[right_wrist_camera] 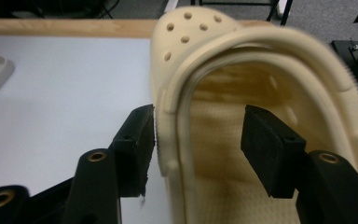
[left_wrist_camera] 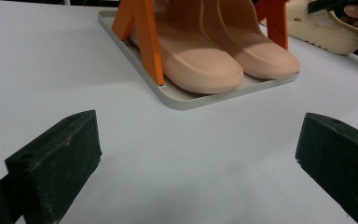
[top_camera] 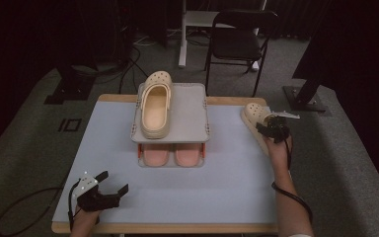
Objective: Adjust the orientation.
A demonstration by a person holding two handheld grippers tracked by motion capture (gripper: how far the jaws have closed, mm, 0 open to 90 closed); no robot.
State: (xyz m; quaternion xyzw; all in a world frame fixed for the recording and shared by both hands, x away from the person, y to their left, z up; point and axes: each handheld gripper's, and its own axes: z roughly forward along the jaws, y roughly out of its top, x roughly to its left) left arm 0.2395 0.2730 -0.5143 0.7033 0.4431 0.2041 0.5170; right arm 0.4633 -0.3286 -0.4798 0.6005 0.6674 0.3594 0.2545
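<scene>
A two-tier shoe rack (top_camera: 197, 106) of grey trays on orange posts stands at the middle of the pale blue table (top_camera: 227, 192). Its top tray holds one cream clog (top_camera: 156, 103), toe toward twelve o'clock, on the left half; the right half is bare. The lower tray (left_wrist_camera: 186, 98) holds a pair of pink slippers (left_wrist_camera: 214, 60), smooth and rounded with finely dotted toes, side by side.

At about three o'clock from the rack, near the table's right edge, lies a second cream clog (right_wrist_camera: 261, 70), a moulded foam shoe with round holes in the toe, a thick heel strap and a pebbled insole. The right gripper (right_wrist_camera: 198, 140) straddles its side wall: one black pad sits outside against the wall, the other inside the shoe, seemingly not yet touching, though blur makes that hard to judge.

The left gripper (top_camera: 112, 183) rests at seven o'clock near the front edge, jaws spread wide over bare table.
</scene>
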